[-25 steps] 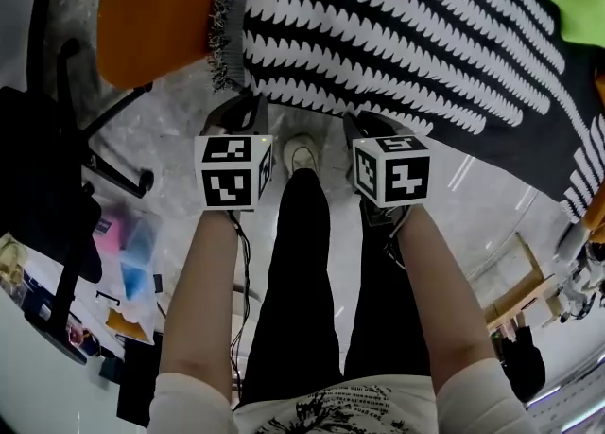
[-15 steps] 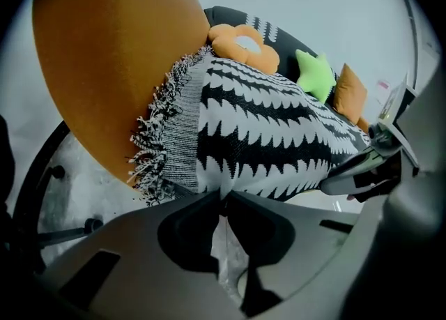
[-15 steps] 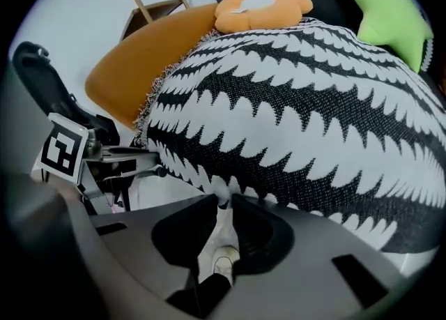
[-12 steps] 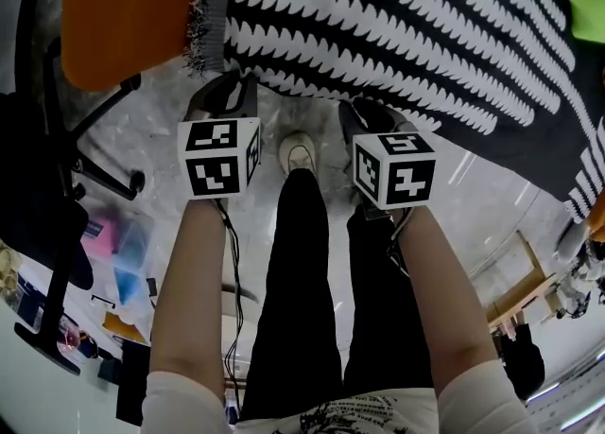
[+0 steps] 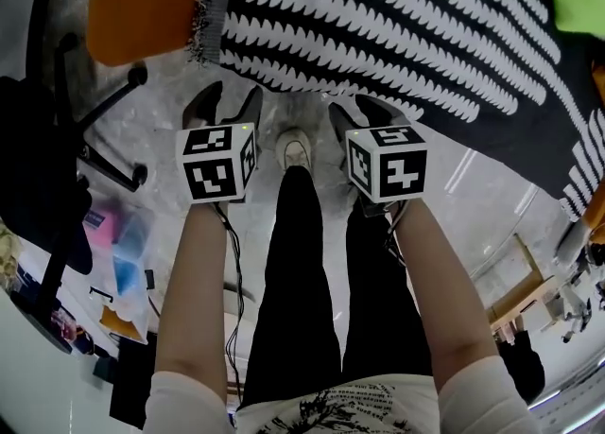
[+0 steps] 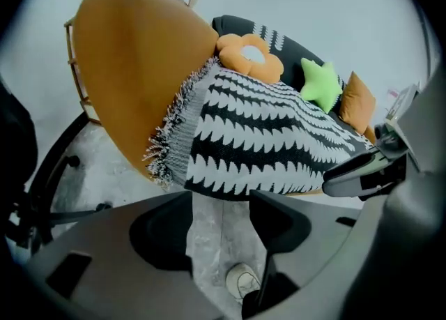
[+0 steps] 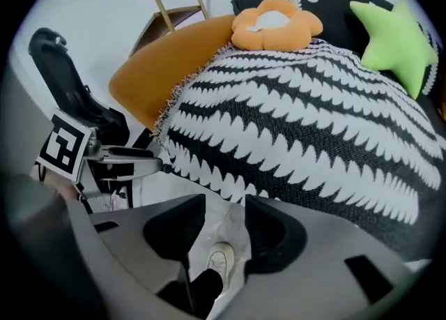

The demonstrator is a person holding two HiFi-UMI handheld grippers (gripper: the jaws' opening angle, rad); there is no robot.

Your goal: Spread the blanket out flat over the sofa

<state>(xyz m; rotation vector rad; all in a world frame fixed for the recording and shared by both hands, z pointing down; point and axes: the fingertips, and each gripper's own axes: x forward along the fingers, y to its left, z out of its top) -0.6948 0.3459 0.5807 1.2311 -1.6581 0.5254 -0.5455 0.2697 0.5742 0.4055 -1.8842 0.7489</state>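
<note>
Only the gripper views show the flower cushion (image 7: 277,24) at the back of the sofa (image 5: 142,7). The blanket (image 5: 397,35) lies spread over the seat, its edge just beyond both sets of fingers. The left gripper (image 5: 230,101) and right gripper (image 5: 356,112) have just been opening, with only floor (image 5: 492,196) between their fingers.

I've just opened the jaws of my left gripper (image 5: 232,106) and right gripper (image 5: 357,115). They were shut at the blanket (image 5: 397,35) hem; now they gape over bare floor (image 5: 170,92), clear of it.
</note>
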